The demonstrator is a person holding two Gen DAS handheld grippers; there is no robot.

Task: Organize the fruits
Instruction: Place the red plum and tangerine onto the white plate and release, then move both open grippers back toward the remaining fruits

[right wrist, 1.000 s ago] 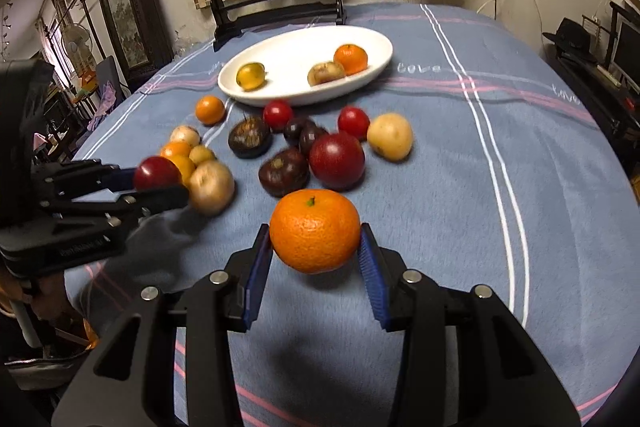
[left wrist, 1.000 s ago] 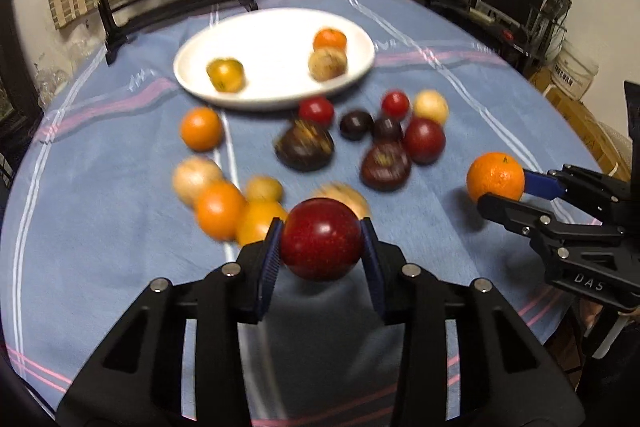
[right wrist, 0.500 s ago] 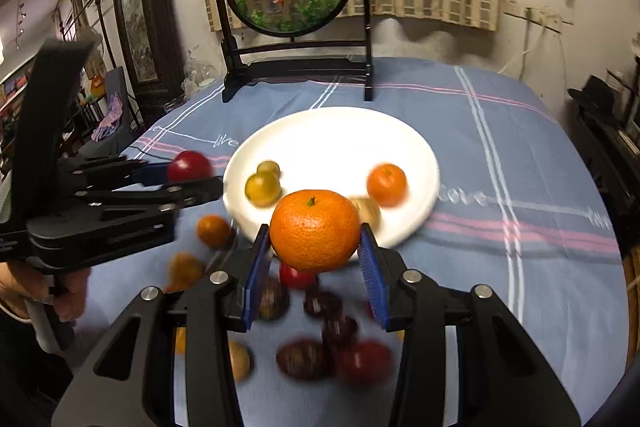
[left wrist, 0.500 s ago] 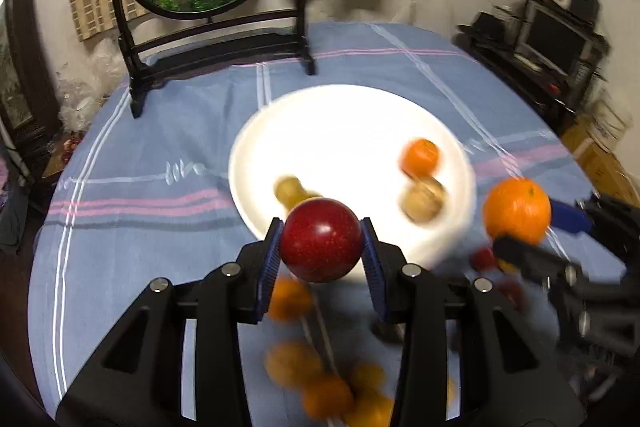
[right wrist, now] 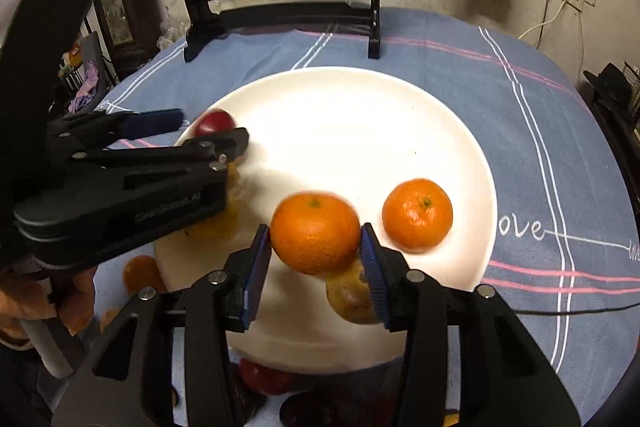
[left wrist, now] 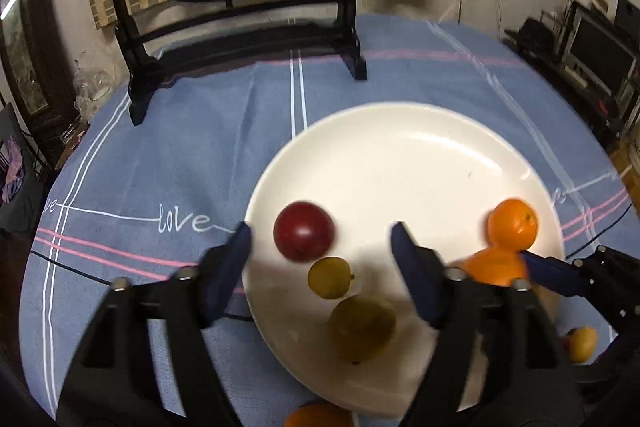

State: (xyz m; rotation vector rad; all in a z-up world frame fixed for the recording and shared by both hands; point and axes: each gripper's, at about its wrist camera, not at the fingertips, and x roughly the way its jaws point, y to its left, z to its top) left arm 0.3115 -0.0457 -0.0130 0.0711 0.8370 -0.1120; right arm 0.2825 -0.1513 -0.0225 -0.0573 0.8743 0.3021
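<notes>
My left gripper (left wrist: 322, 239) hangs over the near left part of the white plate (left wrist: 400, 147), jaws opening wide. The red apple (left wrist: 304, 231) sits blurred between them, touching neither pad. In the right wrist view that gripper (right wrist: 212, 127) reaches in from the left with the apple (right wrist: 214, 119) at its tips. My right gripper (right wrist: 316, 259) has an orange (right wrist: 316, 231) between its blue pads above the plate (right wrist: 340, 115); its jaws are opening, but both pads still touch the orange.
On the plate lie a second orange (right wrist: 418, 215), a brownish fruit (right wrist: 348, 297) and two yellow-green fruits (left wrist: 330, 277). Loose fruit (right wrist: 140, 273) lies by the plate's near rim. A round goldfish screen on a black stand (left wrist: 240, 39) stands behind the plate.
Both grippers moved forward from the loose fruit to over the plate. The left jaws opened and let go of the red apple. The right one still carries the orange.
</notes>
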